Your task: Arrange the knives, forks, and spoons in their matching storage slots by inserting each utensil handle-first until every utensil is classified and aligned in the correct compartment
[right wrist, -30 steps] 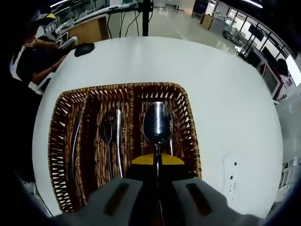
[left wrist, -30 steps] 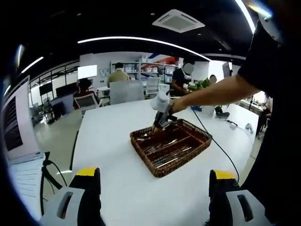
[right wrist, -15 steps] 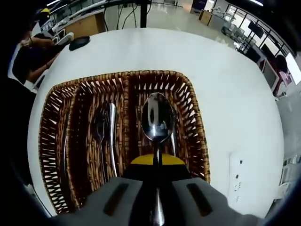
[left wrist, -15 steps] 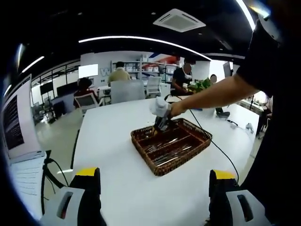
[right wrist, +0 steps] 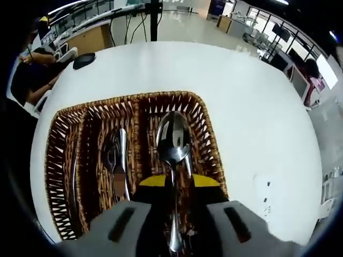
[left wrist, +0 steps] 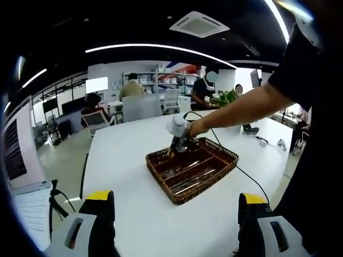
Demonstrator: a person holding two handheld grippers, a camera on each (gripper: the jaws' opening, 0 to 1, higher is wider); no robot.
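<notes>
While the person's arm (left wrist: pixel 244 110) stretches out level across the white table (left wrist: pixel 128 203), the right gripper (right wrist: pixel 174 214) clamps a spoon (right wrist: pixel 173 140) by its handle, bowl forward, over the wicker tray's (right wrist: pixel 211 144) rightmost of 3 slots. Forks (right wrist: pixel 114 160) lie in the middle slot. Left gripper (left wrist: pixel 174 225) hangs back, jaws spread apart, grasping nothing.

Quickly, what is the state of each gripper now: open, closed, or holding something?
Left gripper: open, holding nothing.
Right gripper: closed on a spoon, above the wicker basket.
</notes>
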